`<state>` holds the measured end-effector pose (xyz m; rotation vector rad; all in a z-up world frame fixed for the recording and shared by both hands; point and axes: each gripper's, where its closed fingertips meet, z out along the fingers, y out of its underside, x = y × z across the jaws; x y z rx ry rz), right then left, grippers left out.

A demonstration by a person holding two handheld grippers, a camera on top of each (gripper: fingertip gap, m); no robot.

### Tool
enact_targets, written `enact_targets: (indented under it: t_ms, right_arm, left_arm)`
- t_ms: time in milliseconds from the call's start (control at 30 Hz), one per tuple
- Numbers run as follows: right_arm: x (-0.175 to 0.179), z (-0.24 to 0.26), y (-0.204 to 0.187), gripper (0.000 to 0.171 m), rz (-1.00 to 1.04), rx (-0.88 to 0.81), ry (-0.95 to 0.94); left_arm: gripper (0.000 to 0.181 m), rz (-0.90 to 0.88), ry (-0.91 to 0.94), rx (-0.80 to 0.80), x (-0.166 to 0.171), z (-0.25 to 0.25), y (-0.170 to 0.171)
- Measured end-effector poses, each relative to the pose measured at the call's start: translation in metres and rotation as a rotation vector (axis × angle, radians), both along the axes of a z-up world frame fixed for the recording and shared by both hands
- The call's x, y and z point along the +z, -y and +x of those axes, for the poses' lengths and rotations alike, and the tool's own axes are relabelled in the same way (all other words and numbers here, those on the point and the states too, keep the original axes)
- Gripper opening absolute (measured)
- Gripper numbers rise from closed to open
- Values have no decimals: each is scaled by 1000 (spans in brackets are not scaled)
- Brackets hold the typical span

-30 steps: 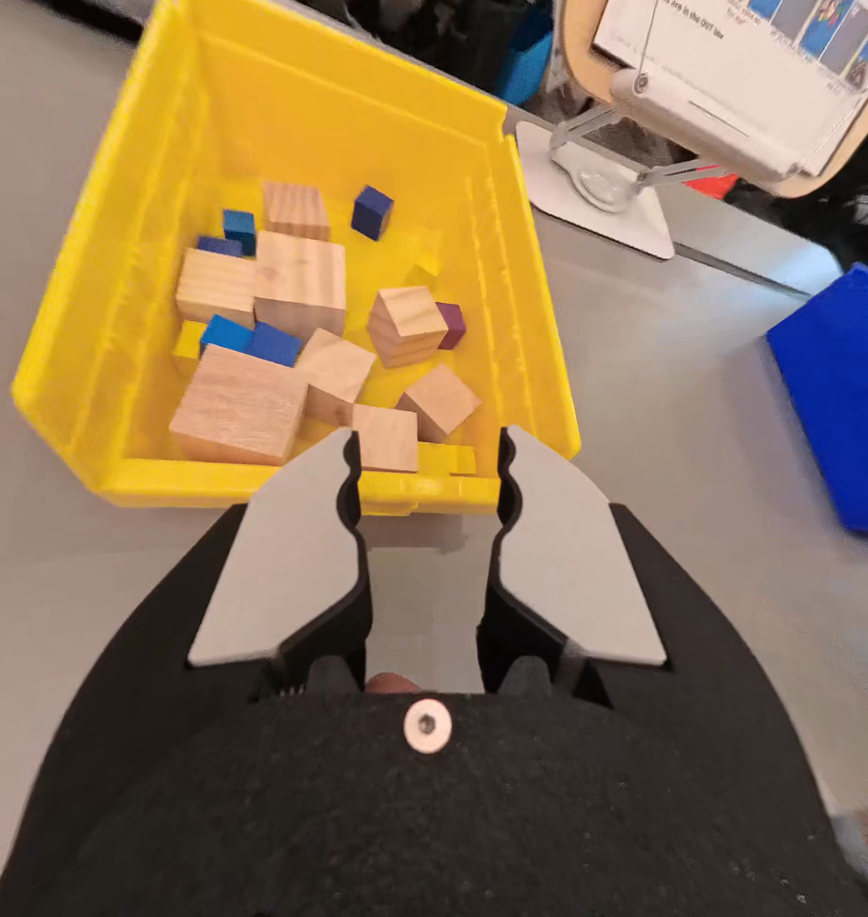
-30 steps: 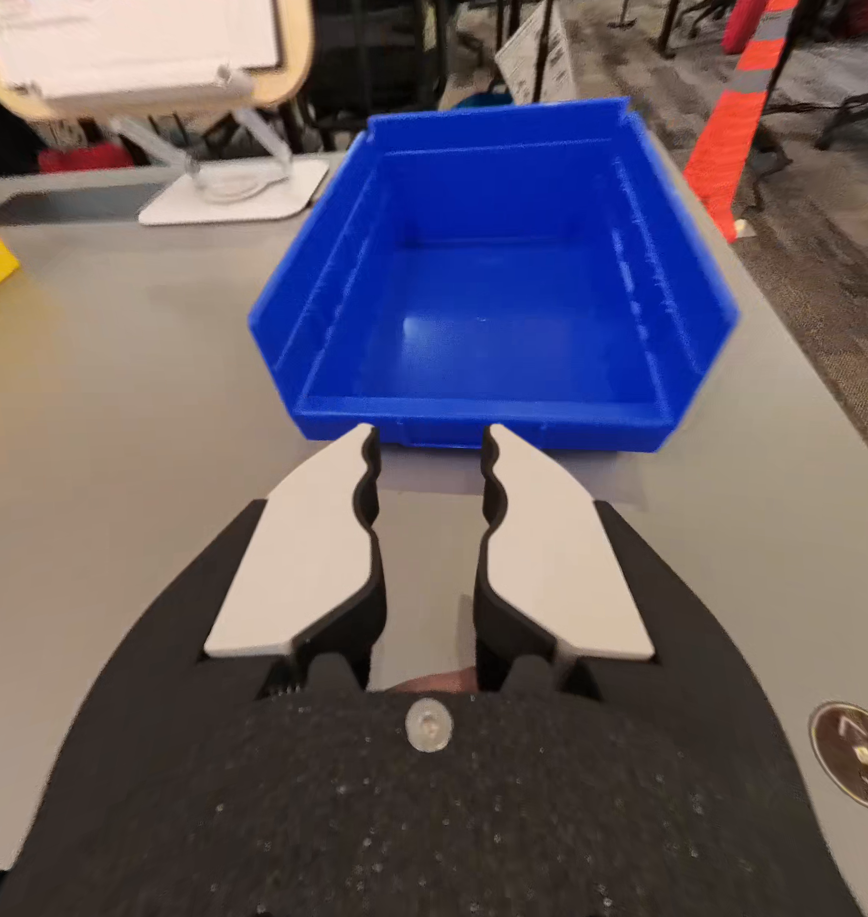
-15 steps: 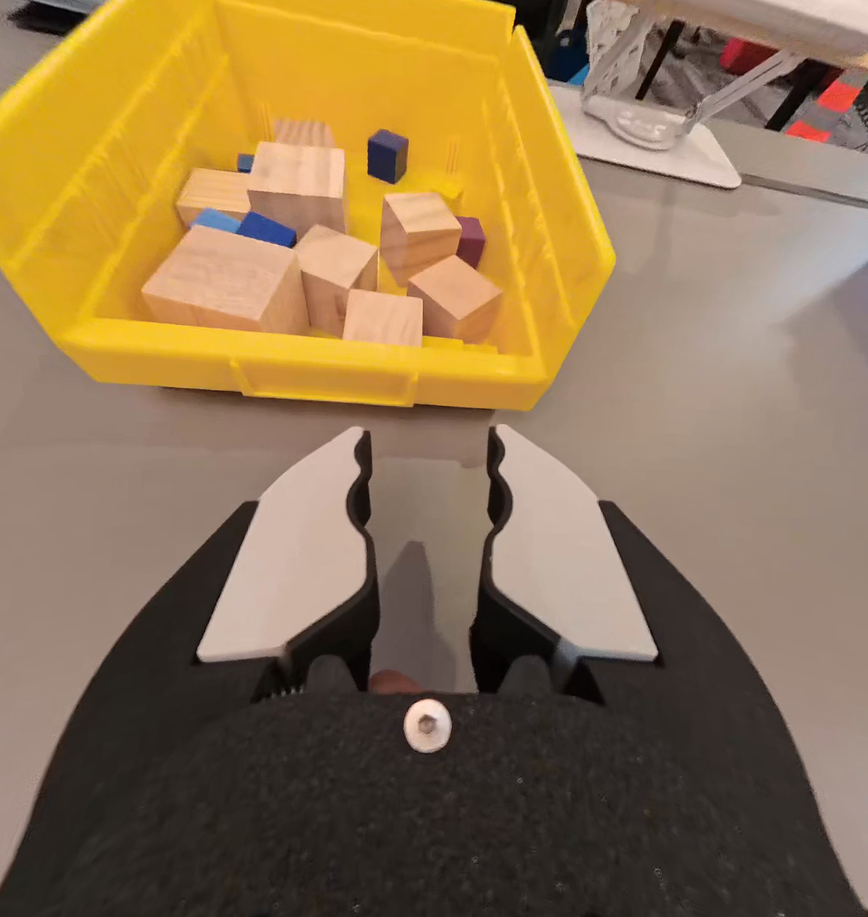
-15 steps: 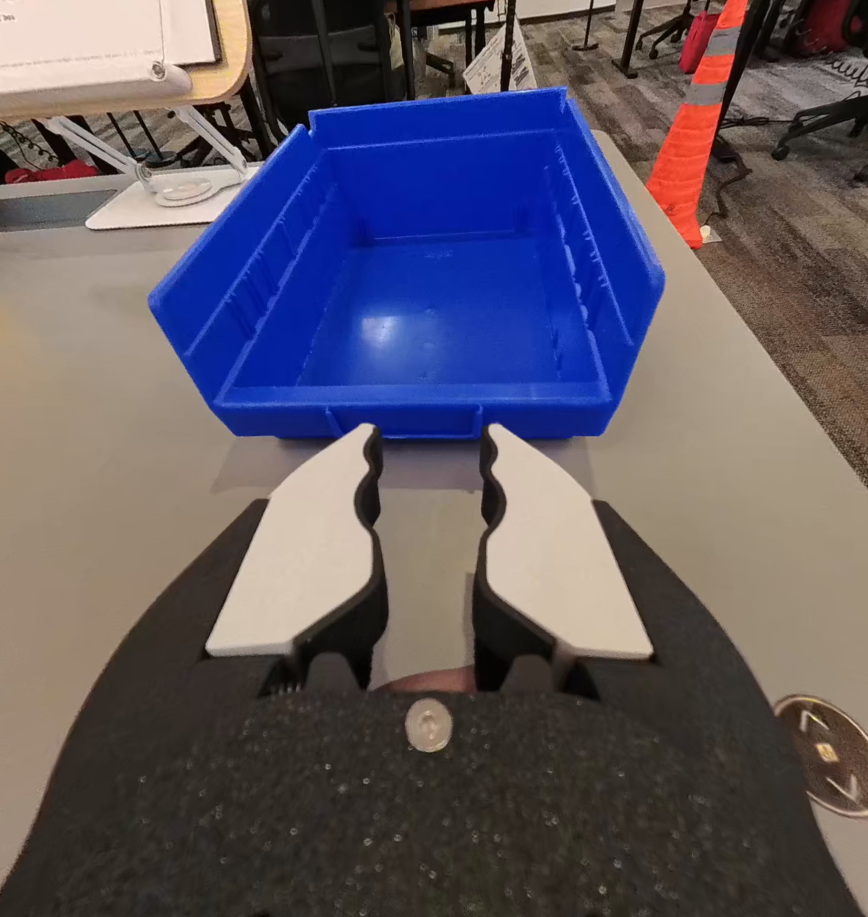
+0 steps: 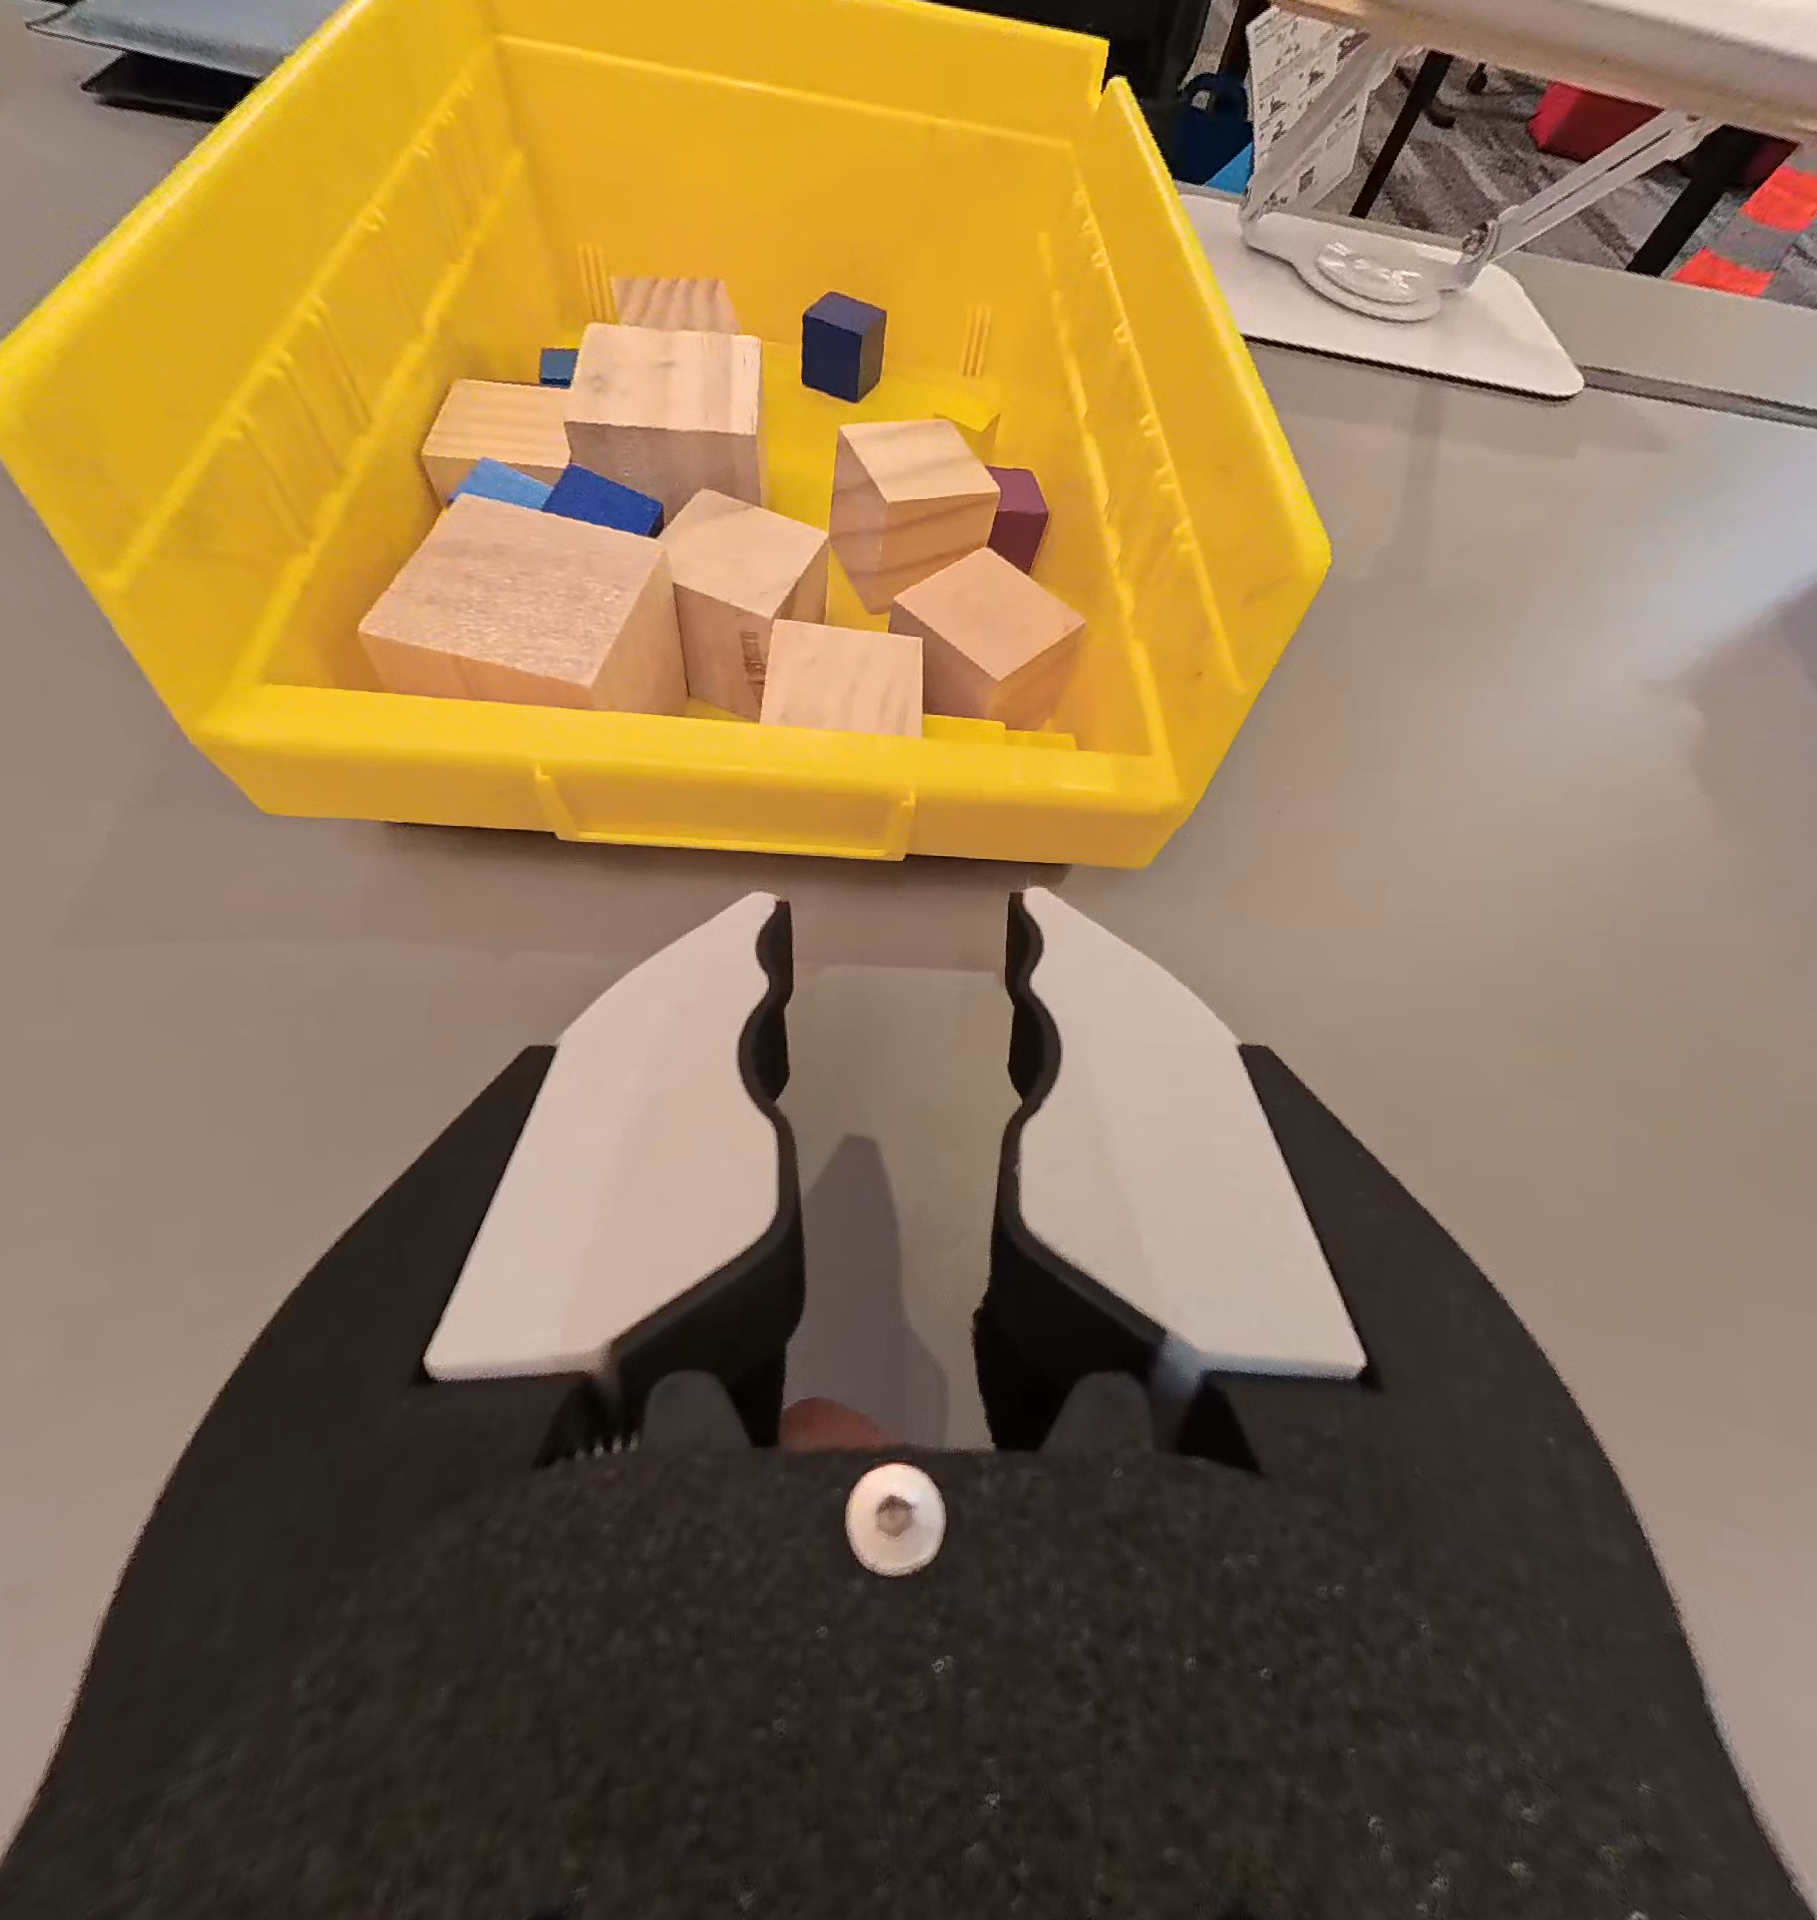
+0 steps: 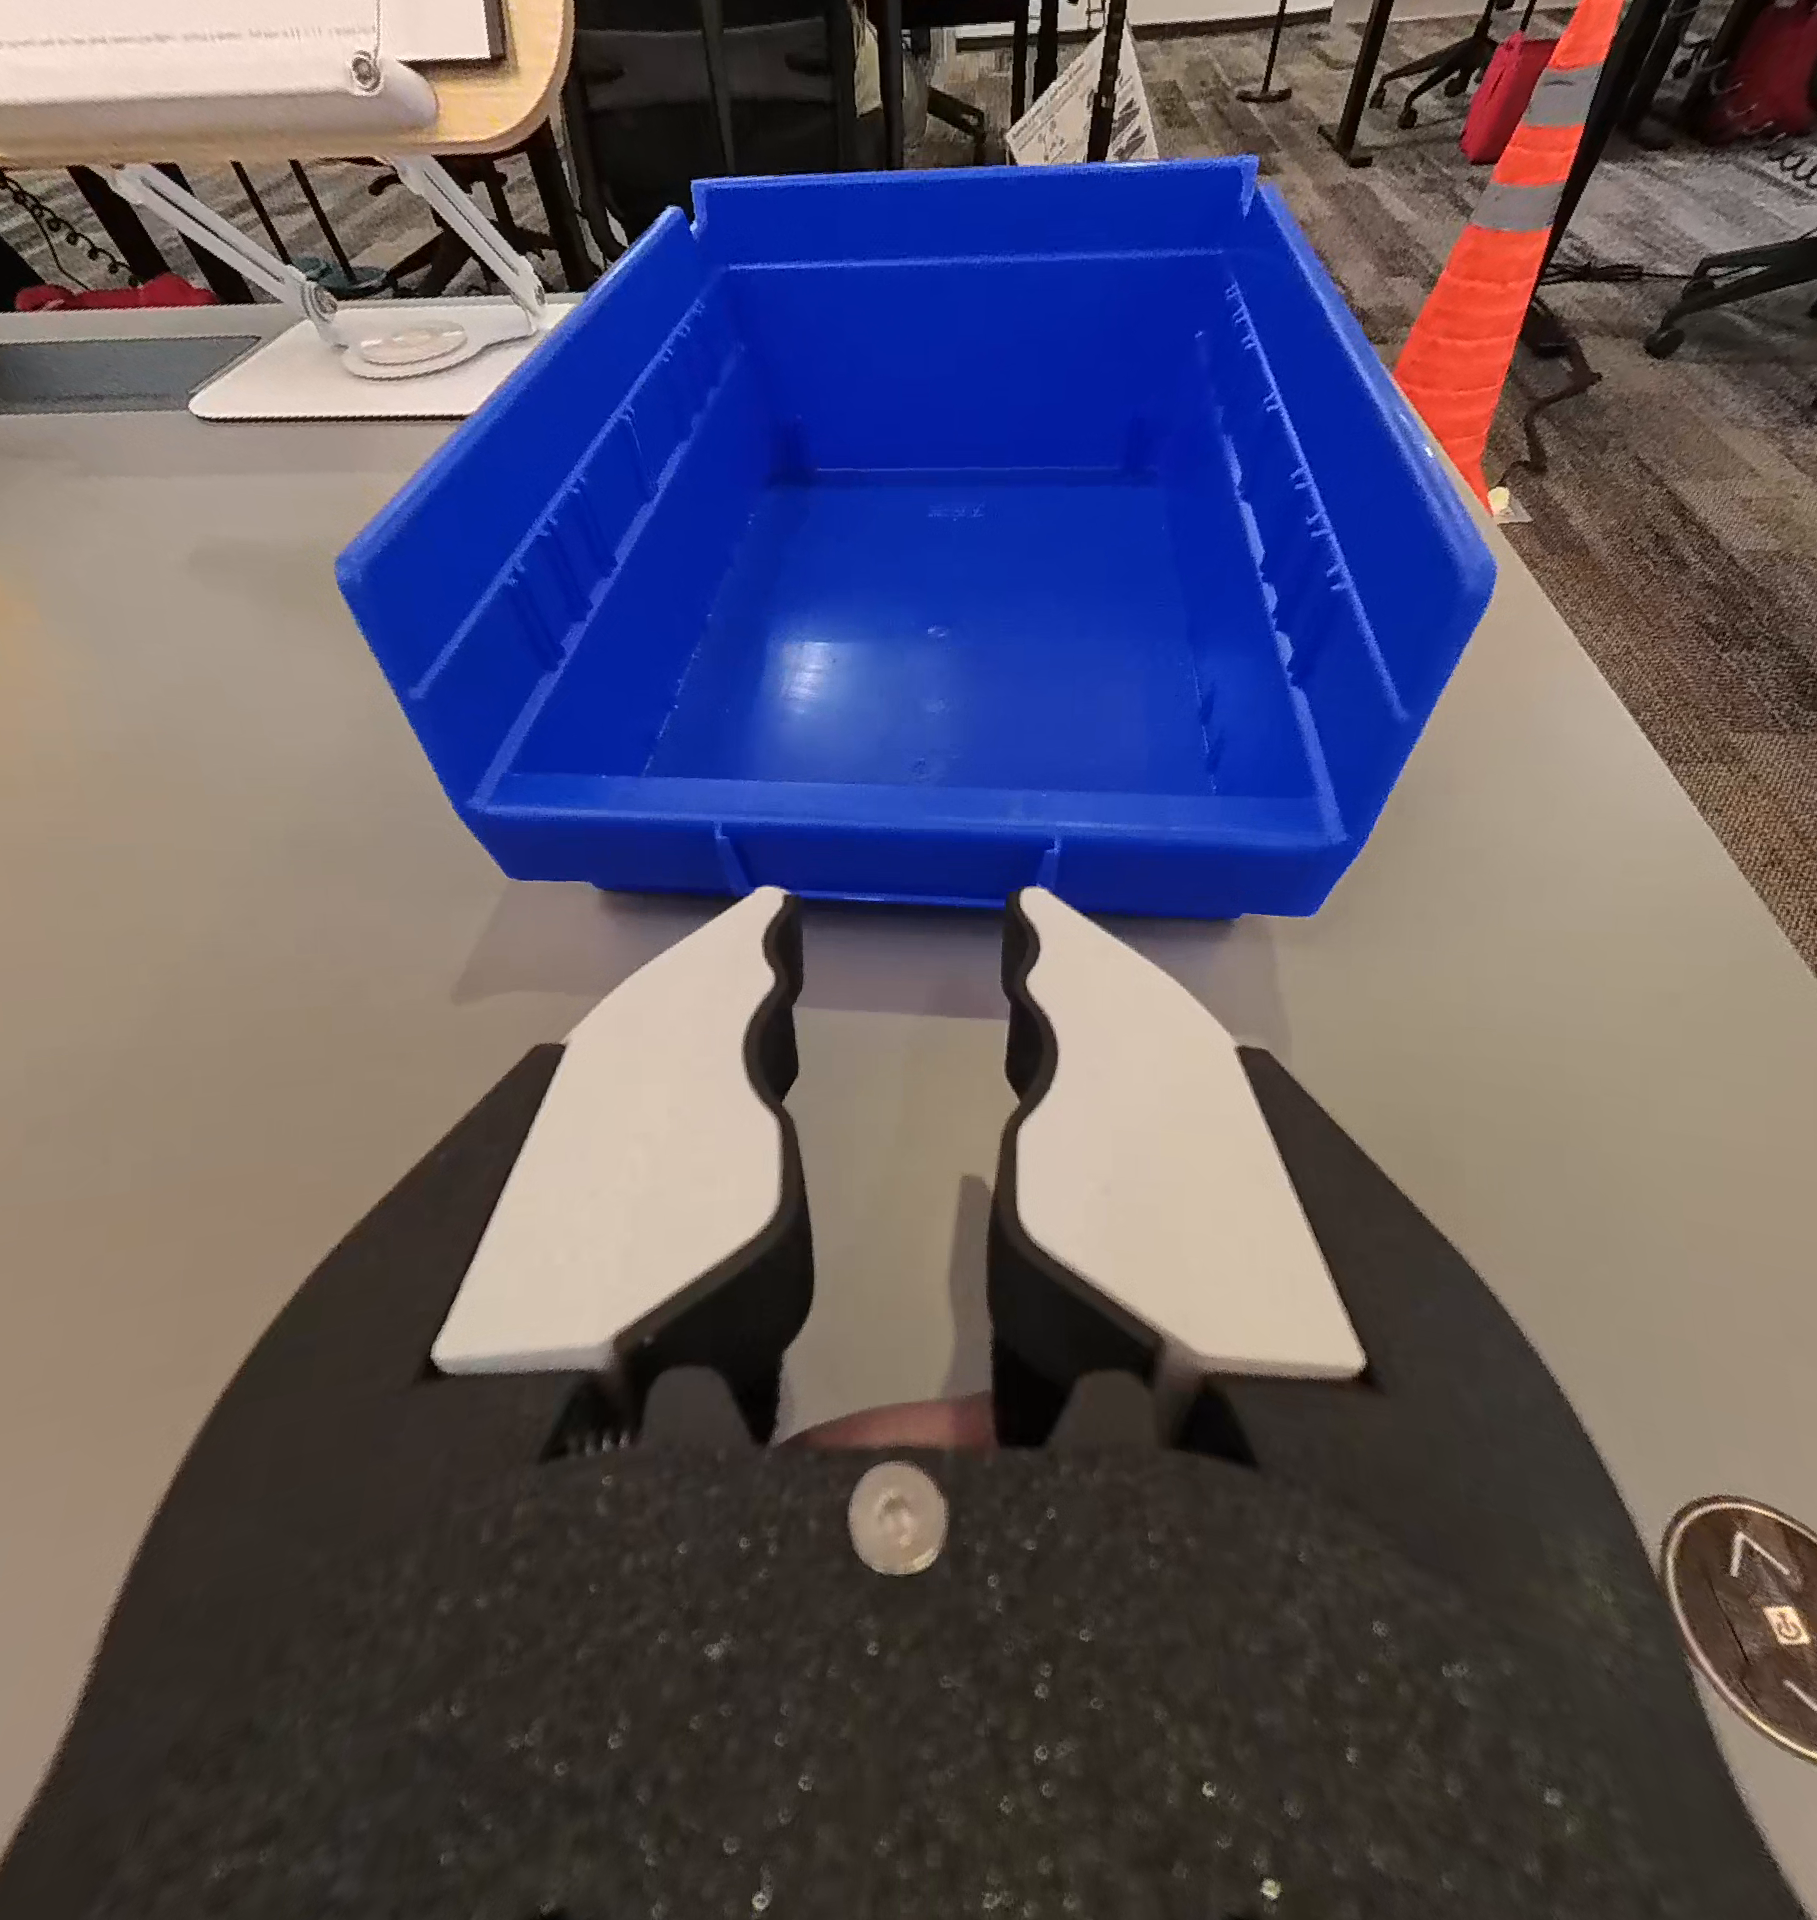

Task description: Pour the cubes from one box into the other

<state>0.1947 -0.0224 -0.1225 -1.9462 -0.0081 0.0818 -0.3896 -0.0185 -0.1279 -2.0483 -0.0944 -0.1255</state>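
Note:
A yellow box [image 5: 727, 800] sits on the grey table in the left wrist view. It holds several wooden cubes [image 5: 530, 603] and small blue and purple cubes [image 5: 842, 343]. My left gripper [image 5: 893, 914] is open and empty, just short of the box's near wall, low over the table. A blue box [image 6: 883, 842] sits empty in the right wrist view. My right gripper [image 6: 899, 909] is open and empty, its tips right in front of the blue box's near wall.
A white stand base [image 5: 1403, 301] stands behind the yellow box; it also shows in the right wrist view [image 6: 364, 364]. The table's right edge [image 6: 1662, 727] runs close beside the blue box, with an orange cone [image 6: 1496, 239] on the floor beyond. A round black control [image 6: 1777, 1631] is set in the table.
My left gripper has pulled back and dropped lower, from over the yellow box's front rim to facing its near wall. My right gripper has lowered and levelled in front of the blue box.

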Motion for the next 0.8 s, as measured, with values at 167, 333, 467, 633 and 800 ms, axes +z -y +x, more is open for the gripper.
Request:
enact_targets:
  t_ms: [167,333,467,633,800]
  right_arm:
    - [-2,-6,-1,36,-11,16,15]
    - [-2,-9,-1,36,-10,20,26]
    - [-2,-13,0,36,-13,28,7]
    - [-1,-16,-1,36,-10,38,25]
    - [1,-30,-1,36,-14,69,8]
  left_arm:
    - [39,3,0,14,1,-5,1]
    - [37,38,-115,80,9,-37,-2]
    - [39,49,-154,167,28,-100,-11]
    - [42,1,-162,119,20,-137,-36]
    - [11,-40,-86,26,5,-139,-73]
